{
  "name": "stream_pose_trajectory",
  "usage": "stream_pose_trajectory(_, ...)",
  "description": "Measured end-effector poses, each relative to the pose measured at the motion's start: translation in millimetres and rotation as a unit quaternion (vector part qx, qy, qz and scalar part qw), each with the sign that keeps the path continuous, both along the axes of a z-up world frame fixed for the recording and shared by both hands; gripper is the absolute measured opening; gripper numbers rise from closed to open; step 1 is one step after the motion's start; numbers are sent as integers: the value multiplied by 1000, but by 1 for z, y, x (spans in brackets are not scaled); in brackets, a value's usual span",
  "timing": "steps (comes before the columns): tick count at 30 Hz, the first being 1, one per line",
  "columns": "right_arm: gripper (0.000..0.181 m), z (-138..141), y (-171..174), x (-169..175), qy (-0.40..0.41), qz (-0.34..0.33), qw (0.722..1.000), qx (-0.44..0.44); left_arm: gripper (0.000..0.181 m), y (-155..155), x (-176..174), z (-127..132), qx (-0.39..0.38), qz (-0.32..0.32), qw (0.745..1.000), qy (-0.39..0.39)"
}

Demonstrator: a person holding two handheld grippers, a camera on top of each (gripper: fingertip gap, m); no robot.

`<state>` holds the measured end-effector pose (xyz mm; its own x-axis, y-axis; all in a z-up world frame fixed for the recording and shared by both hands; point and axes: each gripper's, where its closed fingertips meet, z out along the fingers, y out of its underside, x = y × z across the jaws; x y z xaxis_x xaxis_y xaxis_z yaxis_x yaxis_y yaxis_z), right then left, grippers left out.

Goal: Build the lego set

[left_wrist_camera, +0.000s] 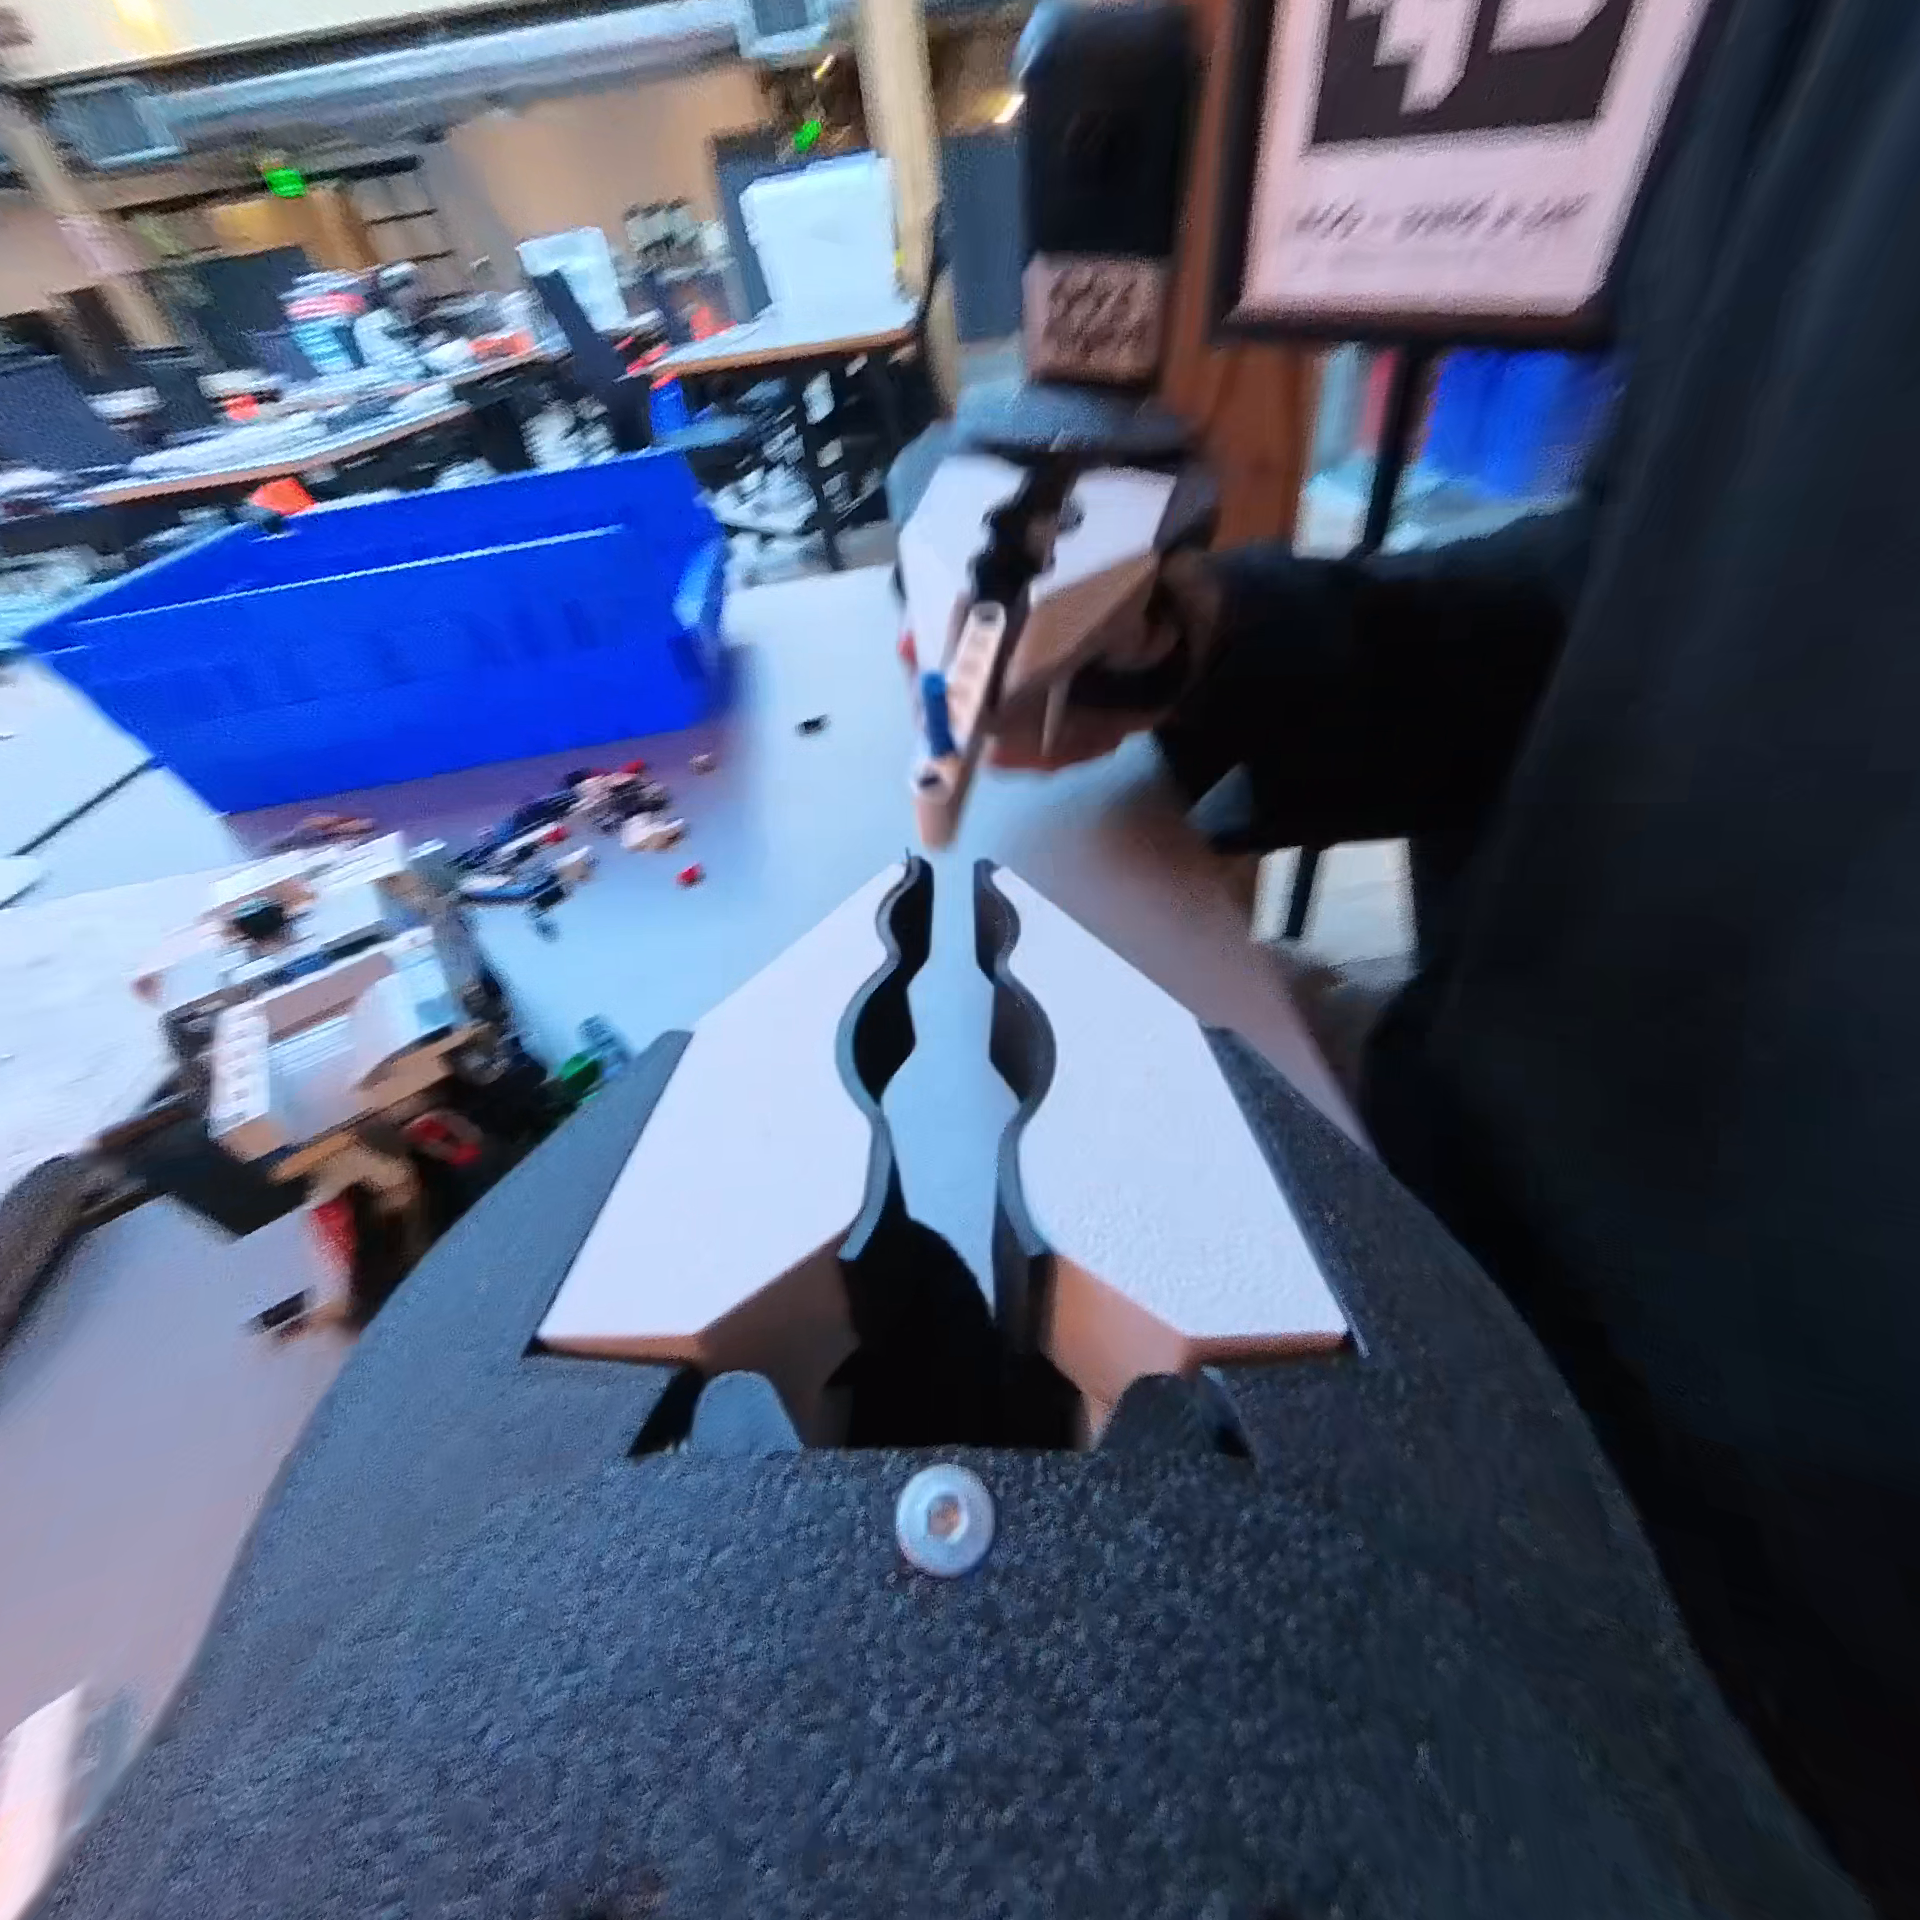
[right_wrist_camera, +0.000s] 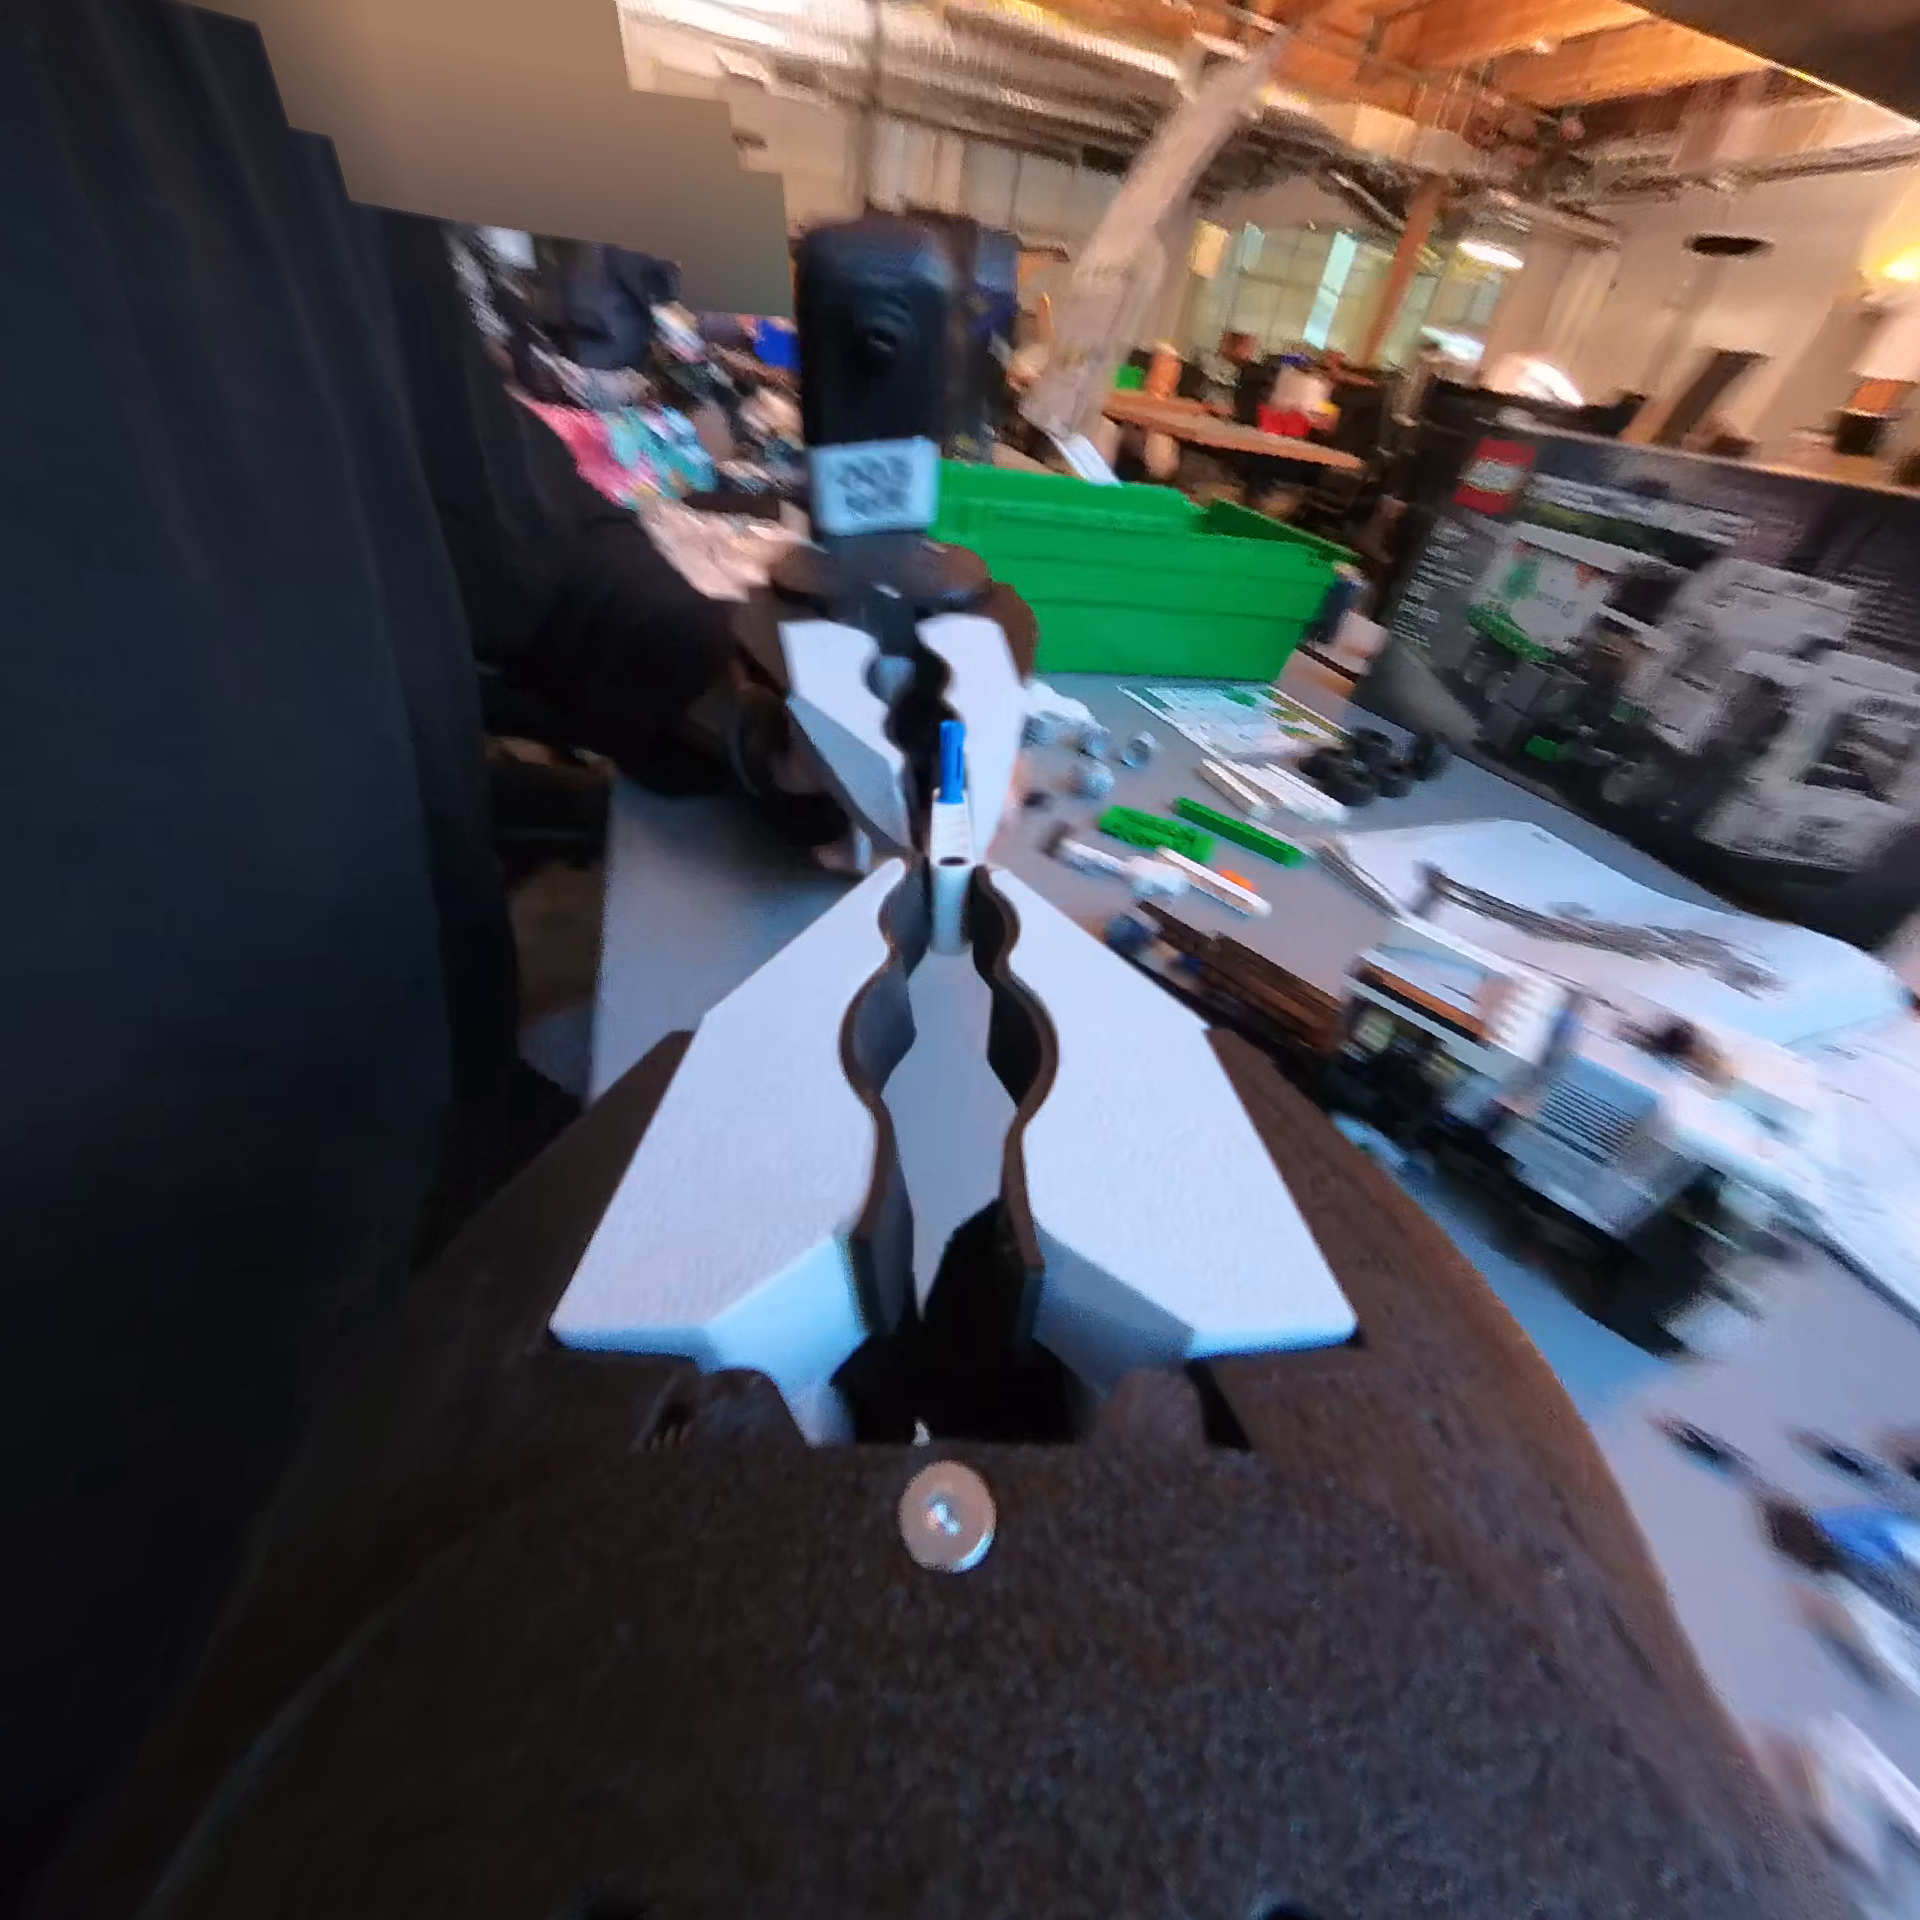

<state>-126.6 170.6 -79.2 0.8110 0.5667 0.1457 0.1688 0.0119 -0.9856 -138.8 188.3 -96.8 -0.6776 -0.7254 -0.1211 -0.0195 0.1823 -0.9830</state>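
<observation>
My right gripper is shut on a short white lego beam that points forward, with a blue pin at its far end. In the left wrist view the right gripper, held by a hand, carries the same beam with the blue pin on its side. The beam's lower end hangs just beyond my left gripper. The left gripper's fingers stand a narrow gap apart with nothing between them. It faces me in the right wrist view. Both views are blurred.
A blue bin and scattered loose pieces lie on the white table. A green bin, the set's box, green beams, black tyres and a partly built truck are to the right. A person in dark clothing stands close. The tips of both grippers are at nearly the same place.
</observation>
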Motion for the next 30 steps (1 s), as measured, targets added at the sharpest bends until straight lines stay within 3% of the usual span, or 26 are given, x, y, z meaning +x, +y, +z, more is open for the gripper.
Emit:
stream_pose_trajectory(3, 7, -9, -10, 68, -89, -152, 984, -30, 11, 12, 21, -9, 55, 87, 994, 36)
stream_pose_trajectory(7, 7, -40, -25, 152, -194, -350, 914, -62, 46, 4, 54, -37, 97, 184, 965, 160)
stream_pose_trajectory(11, 7, -52, -24, 176, -268, -416, 866, -66, 43, -8, 86, -58, 103, 260, 935, 218)
stream_pose_trajectory(20, 7, -42, -36, 181, -190, -423, 885, -39, 33, -24, 91, -92, 50, 326, 889, 317)
stream_pose_trajectory(30, 6, -42, -35, 174, -192, -401, 895, -34, 8, -29, 111, -93, 79, 348, 885, 300)
